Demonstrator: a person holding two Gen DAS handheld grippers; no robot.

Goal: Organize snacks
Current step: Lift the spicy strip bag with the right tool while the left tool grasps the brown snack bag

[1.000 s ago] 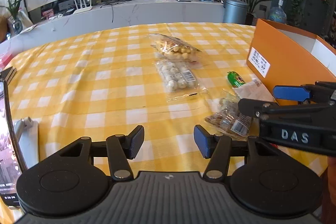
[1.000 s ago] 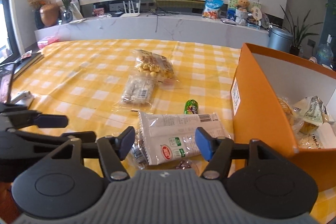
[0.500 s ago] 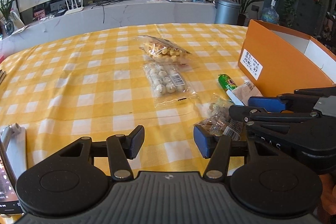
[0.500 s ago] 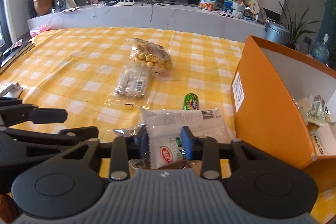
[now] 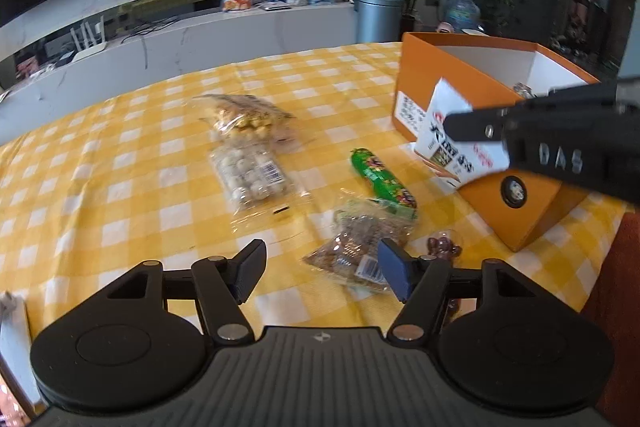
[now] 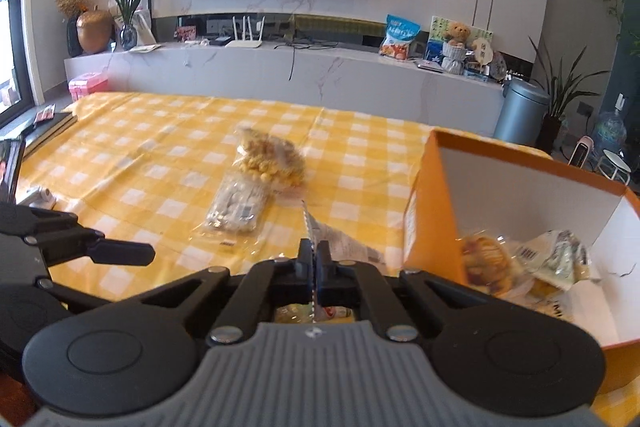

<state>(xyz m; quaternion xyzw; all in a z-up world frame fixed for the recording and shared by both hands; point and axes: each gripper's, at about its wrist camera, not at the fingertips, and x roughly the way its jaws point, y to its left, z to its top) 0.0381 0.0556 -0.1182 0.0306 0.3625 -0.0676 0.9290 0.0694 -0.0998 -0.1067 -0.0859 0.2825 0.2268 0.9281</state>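
My right gripper (image 6: 315, 259) is shut on a white snack packet (image 6: 340, 241) and holds it in the air beside the orange box (image 6: 532, 163). In the left wrist view the packet (image 5: 456, 143) hangs in front of the box (image 5: 512, 211). My left gripper (image 5: 322, 273) is open and empty, low over the yellow checked tablecloth (image 5: 120, 187). A bag of brown nuts (image 5: 360, 243) lies by its right finger. A green tube (image 5: 380, 183), a bag of white balls (image 5: 250, 179) and a bag of yellow puffs (image 5: 244, 117) lie farther out.
The box holds several wrapped snacks (image 6: 520, 263). A small dark sweet (image 5: 442, 245) lies near the box corner. A phone on a stand (image 6: 10, 167) stands at the left table edge. A low marble counter (image 6: 280, 67) runs behind the table.
My right gripper closed on the white packet and lifted it off the table toward the box. My left gripper moved right, nearer the nut bag, still open.
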